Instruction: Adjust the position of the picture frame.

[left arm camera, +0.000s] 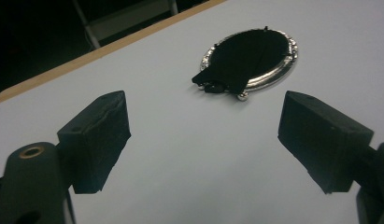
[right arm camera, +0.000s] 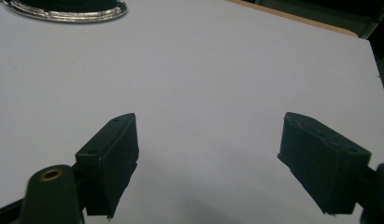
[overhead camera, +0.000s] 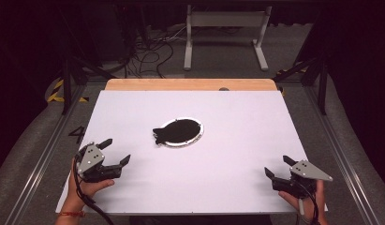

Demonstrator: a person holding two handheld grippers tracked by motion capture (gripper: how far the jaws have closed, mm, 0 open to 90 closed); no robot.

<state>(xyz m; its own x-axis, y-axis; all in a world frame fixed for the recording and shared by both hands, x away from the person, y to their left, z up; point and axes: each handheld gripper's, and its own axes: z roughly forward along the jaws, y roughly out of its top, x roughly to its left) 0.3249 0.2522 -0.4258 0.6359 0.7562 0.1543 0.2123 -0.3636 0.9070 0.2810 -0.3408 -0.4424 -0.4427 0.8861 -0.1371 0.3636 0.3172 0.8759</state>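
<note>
Black cloth (overhead camera: 177, 131) drapes the silver dish (overhead camera: 198, 135) mid-table; my left gripper (overhead camera: 116, 152) and right gripper (overhead camera: 277, 166) wait near, jaws wide, empty. Next: reach in, I reckon.

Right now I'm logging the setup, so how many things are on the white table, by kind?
Silver plate: 1
Black cloth lying on the plate: 1
Handheld tool, left and right, both open, held over the near corners of the table: 2
Total: 4
</note>
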